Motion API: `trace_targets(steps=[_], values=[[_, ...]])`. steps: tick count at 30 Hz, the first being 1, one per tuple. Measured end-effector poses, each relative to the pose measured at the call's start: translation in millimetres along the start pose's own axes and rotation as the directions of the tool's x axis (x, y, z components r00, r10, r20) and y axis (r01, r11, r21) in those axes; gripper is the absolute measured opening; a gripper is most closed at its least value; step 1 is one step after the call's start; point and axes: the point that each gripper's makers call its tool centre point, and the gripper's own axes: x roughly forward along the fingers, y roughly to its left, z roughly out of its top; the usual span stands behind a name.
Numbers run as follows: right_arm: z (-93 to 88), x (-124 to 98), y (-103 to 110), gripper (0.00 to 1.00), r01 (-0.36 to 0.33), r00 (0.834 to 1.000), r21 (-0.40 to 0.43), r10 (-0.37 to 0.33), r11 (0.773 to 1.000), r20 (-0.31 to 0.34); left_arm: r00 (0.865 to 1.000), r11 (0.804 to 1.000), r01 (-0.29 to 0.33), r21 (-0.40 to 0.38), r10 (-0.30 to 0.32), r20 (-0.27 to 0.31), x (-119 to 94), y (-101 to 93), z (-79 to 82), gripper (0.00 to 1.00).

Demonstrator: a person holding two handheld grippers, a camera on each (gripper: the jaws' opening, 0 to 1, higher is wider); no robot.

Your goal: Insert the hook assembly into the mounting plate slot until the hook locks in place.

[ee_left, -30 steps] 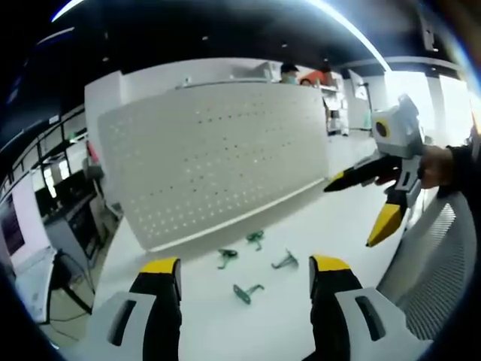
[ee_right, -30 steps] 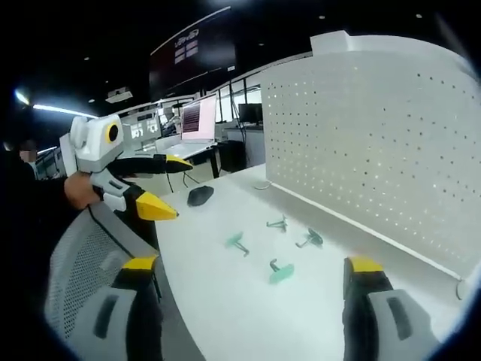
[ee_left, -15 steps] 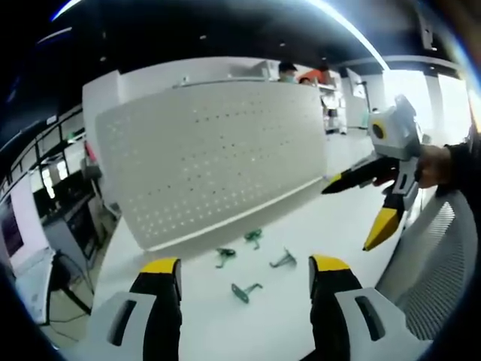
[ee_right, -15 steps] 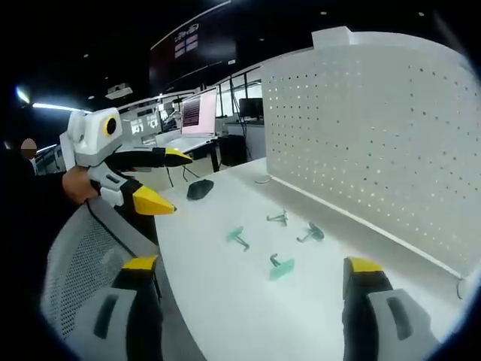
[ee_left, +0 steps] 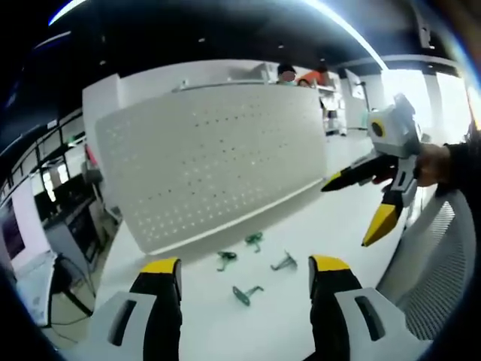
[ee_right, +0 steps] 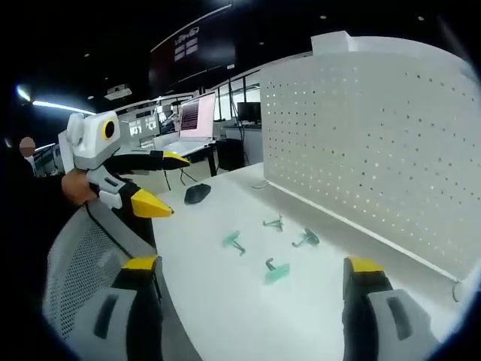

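A dark mouse (ee_right: 198, 194) lies on the white table (ee_right: 225, 301); a lit monitor (ee_right: 197, 116) stands behind.

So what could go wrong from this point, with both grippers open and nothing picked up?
Four small green hooks lie loose on the white table; a jaw could nudge one aside during a pick. Their flat bases may make grasping awkward. The pegboard holes are tiny, so aligning a hook could fail.
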Motion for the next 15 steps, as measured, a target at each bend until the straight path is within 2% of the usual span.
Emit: trace_targets(steps=[15], values=[[3.5, -3.5, -2.5, 0.98, 0.015, 1.0, -0.003, -0.015, 1.0, 0.015, 1.0, 1.0, 0.003, 0.007, -0.003, 0.003, -0.6, -2.0, 0.7, 0.7]])
